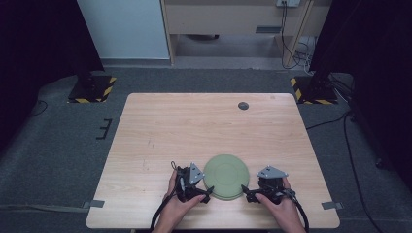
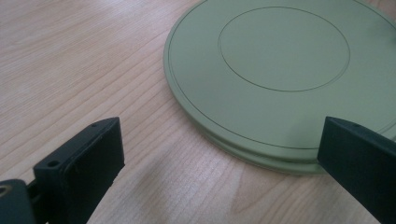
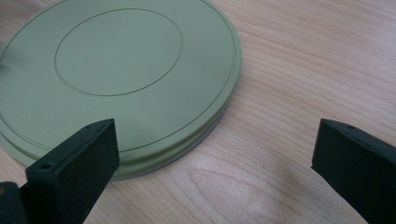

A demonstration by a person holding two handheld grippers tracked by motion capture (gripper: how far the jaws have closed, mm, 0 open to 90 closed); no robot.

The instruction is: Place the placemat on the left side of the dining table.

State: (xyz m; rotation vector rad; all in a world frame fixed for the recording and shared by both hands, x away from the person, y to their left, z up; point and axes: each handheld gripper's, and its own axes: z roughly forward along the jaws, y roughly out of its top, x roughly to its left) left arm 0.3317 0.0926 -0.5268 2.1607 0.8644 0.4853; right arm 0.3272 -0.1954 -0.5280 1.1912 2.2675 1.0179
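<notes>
From the high view I saw the plate (image 1: 225,176) lying flat near the 6 o'clock edge of the table (image 1: 194,126), a little right of centre, with my left gripper (image 1: 206,194) at its 8 o'clock side and my right gripper (image 1: 246,192) at its 4 o'clock side. Both hands (image 1: 177,206) came in from the bottom, one behind each tool. That view also gave me what the others could not: the small dark disc (image 1: 243,106) far off near the table's 12 o'clock edge, well apart from the plate, and the grey floor around the table.

The left gripper view gave me the close detail. The plate (image 2: 280,70) was pale green, with a raised rim and an engraved inner circle, and nothing lay on it. My left gripper (image 2: 224,154) stood wide open and held nothing; one jaw was over bare wood, the other over the plate's near rim, though I could not tell whether it touched.

In the right gripper view the plate (image 3: 116,74) sat toward 10 o'clock, again bare. My right gripper (image 3: 215,154) was likewise spread wide and gripped nothing, one jaw in front of the rim, the other over the wood.
</notes>
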